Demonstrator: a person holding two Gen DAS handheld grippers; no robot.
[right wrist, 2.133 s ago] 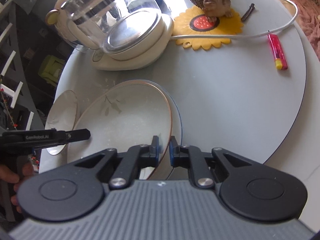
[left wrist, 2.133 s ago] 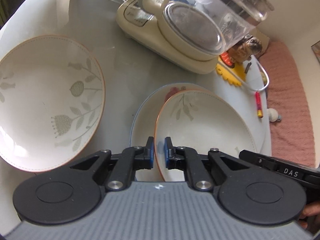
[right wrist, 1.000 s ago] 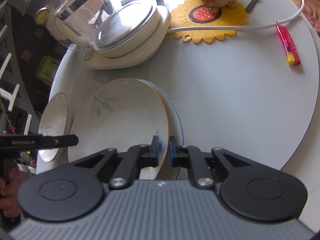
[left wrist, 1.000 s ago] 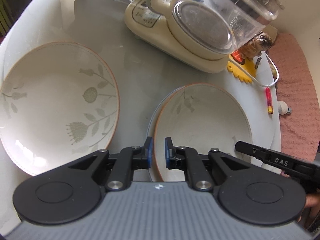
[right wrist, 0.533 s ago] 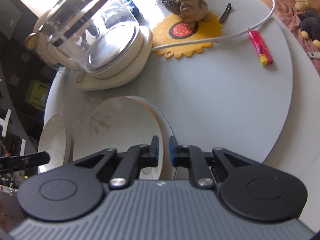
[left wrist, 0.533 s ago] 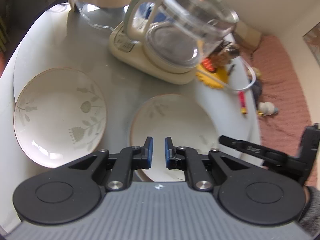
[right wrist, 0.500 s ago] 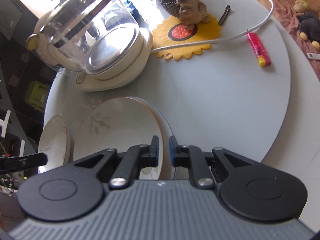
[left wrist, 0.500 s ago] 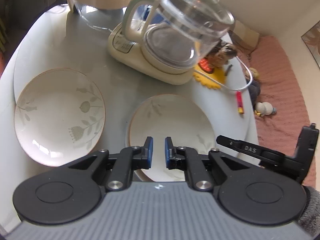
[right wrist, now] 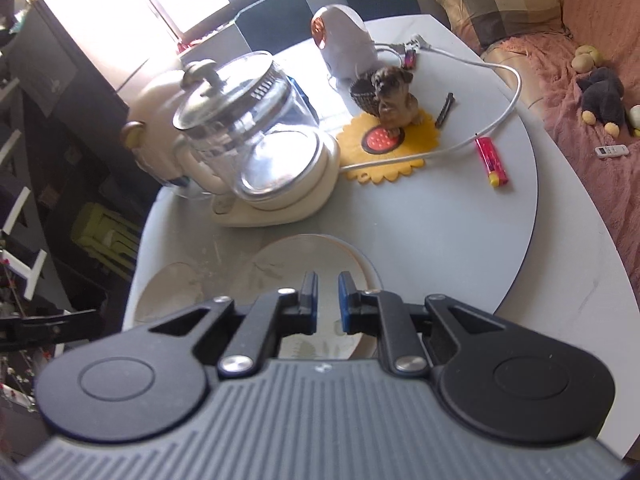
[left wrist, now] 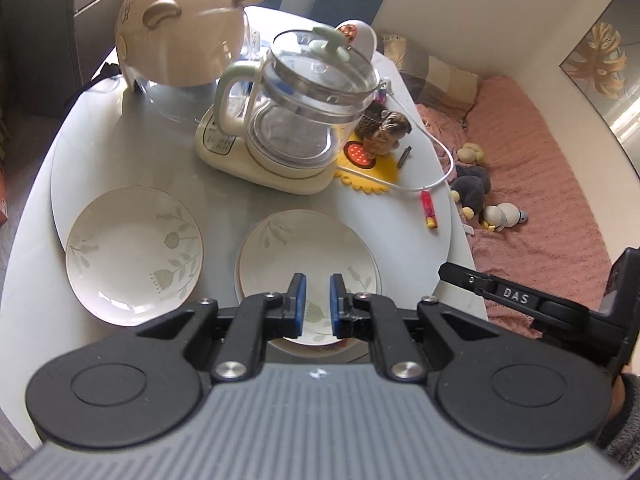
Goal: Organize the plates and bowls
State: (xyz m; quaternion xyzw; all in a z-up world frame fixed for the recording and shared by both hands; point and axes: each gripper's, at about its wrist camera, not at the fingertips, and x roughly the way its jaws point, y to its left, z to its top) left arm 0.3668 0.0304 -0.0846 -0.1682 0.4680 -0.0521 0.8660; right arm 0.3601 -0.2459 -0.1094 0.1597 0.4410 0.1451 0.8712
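A white floral plate (left wrist: 308, 252) lies on top of another plate on the round grey table (left wrist: 132, 160); it also shows in the right wrist view (right wrist: 304, 260). A second floral plate (left wrist: 134, 254) lies alone to its left, seen edge-on in the right wrist view (right wrist: 168, 292). My left gripper (left wrist: 317, 294) hovers above the stack's near edge, slightly open and empty. My right gripper (right wrist: 327, 292) hovers above the same stack, slightly open and empty. The right gripper's side (left wrist: 516, 298) shows at the right of the left wrist view.
A glass kettle on a cream base (left wrist: 304, 120) stands behind the plates, with a cream bear-eared appliance (left wrist: 180, 44) further back. A yellow sunflower mat with a dog figurine (right wrist: 394, 128), a white cable (right wrist: 508, 112) and a red lighter (right wrist: 491, 162) lie on the right. A pink bed (left wrist: 552, 184) is beyond the table.
Both grippers let go of the floral plate, which now rests on the stack, and both have risen and pulled back from the table.
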